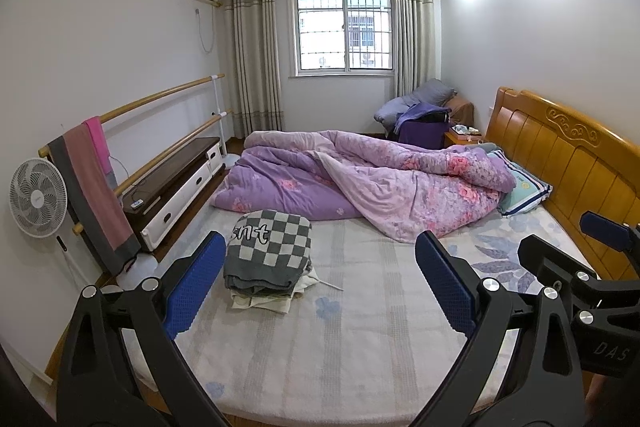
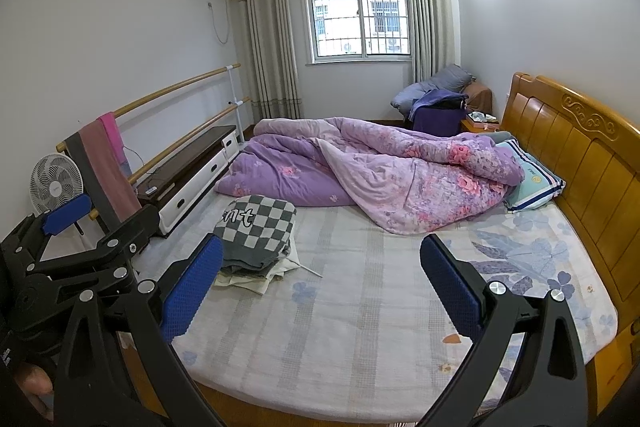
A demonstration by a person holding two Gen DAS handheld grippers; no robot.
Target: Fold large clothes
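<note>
Bedroom, daylight from the far window; your bed (image 1: 360, 327) fills most of both views, its pale flowered sheet bare across the near half. Along the far side lies a bunched purple floral quilt (image 1: 360, 183), running toward the wooden headboard (image 1: 560, 155) and a striped pillow (image 1: 524, 187). Nearer you, toward the left edge of the mattress, sits a stack of folded clothes (image 1: 268, 255): a grey-and-white checked knit with lettering on top, cream cloth underneath, one thin cord trailing onto the sheet. You hold both tongs raised above the foot of the bed, touching nothing. Your left gripper (image 1: 320, 287) stands spread wide and empty, its blue pads well apart; your right gripper (image 2: 320, 291) likewise, released and empty. From the left wrist view the stack lies just ahead, beside the left-hand pad; from the right wrist view it sits ahead and left, partly behind that pad. Judgement: the knit looks soft, fairly thick and limp, light enough for one tong but prone to sagging and unfolding. Take a garment by two corners or the shoulder seams, one tong each, pinching through all the layers. No unfolded garment is visible on the sheet.
</note>
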